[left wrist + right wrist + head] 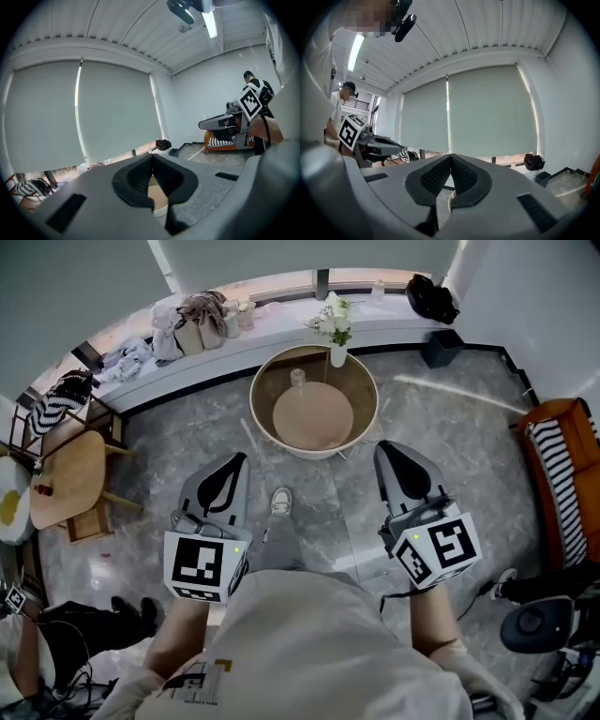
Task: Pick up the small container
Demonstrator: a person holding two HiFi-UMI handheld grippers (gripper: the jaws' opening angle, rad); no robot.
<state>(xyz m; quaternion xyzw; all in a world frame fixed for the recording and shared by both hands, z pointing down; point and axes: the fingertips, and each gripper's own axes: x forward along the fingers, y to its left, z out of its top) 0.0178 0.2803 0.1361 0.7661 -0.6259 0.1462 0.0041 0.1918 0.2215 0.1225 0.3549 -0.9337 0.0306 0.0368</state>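
At the left of the head view, the left gripper [236, 461] hangs over the grey floor. Its jaws are pressed together with nothing between them, and in the left gripper view the left gripper [151, 158] shows its pads meeting tip to tip.

Ahead stands the round table [265, 418]. The small container [298, 378] sits on the far part of its top. It seems to stand upright, long axis vertical and top toward the ceiling, though it is too small to be sure. It lies beyond both tools and well apart from each, a little nearer the left one's line.

Just right of it stands a vase [337, 355] of flowers.

The right gripper [386, 450] is likewise closed and empty. In the right gripper view the right gripper [450, 158] has its pads touching.
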